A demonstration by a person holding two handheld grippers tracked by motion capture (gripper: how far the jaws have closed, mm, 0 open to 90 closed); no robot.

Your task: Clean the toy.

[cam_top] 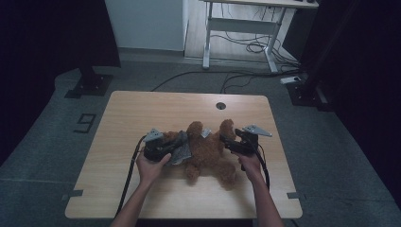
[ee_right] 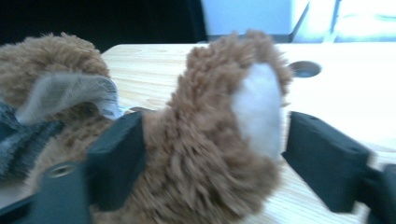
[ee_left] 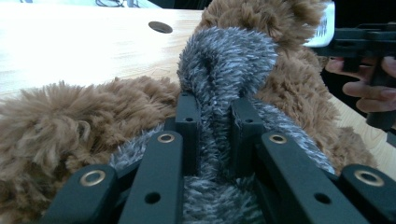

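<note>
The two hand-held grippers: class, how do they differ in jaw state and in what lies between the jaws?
The left hand-held gripper is shut on the grey cloth; the right hand-held gripper is open. The left one's jaws pinch the cloth tightly; the right one's jaws stand wide either side of the teddy limb, a gap showing by one jaw. Both are black and held at the teddy.

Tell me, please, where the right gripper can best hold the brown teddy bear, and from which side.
Probably the limb with the white patch, which rises off the table and sits between the right gripper's open fingers. Come from the bear's right side, as now; the limb looks narrow enough to pinch.
</note>
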